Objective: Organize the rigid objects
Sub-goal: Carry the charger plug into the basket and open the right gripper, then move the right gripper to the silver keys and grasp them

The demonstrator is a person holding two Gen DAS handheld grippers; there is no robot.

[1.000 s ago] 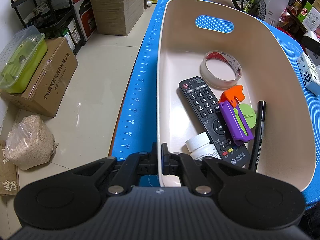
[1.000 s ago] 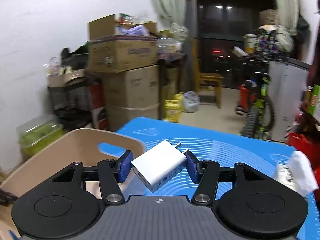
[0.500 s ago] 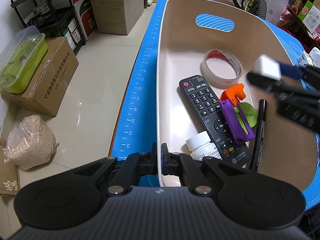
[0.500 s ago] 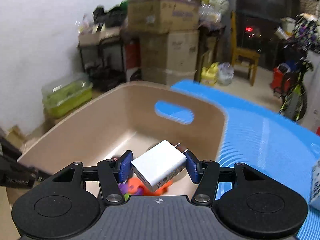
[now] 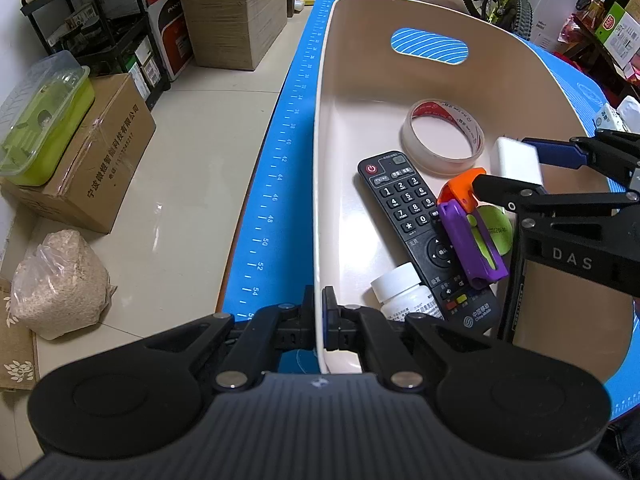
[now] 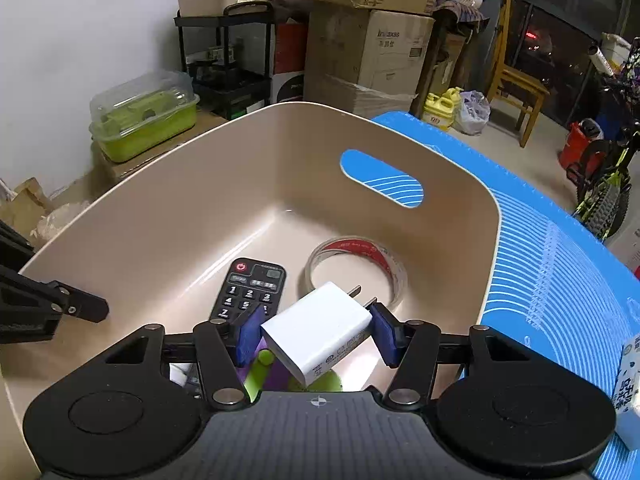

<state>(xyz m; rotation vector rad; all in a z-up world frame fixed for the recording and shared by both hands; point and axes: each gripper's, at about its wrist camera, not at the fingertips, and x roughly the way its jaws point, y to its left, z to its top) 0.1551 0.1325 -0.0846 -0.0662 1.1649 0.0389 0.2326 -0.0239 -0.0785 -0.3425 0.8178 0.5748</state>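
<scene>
White plastic charger plug [image 6: 320,332] sits pinched in the right gripper [image 6: 316,334], above the beige plastic bin [image 5: 400,92]. Left gripper [image 5: 319,318] pinches the rim. Go lower, then let go gently.

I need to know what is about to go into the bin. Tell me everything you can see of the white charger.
The white charger is a small, smooth, plastic-looking block with rounded edges, two metal prongs pointing away from the camera and faint grey print on one face. It is tilted, clamped on two opposite sides by the blue pads of the right gripper, and hangs above the beige bin over the toys, touching nothing else.
</scene>
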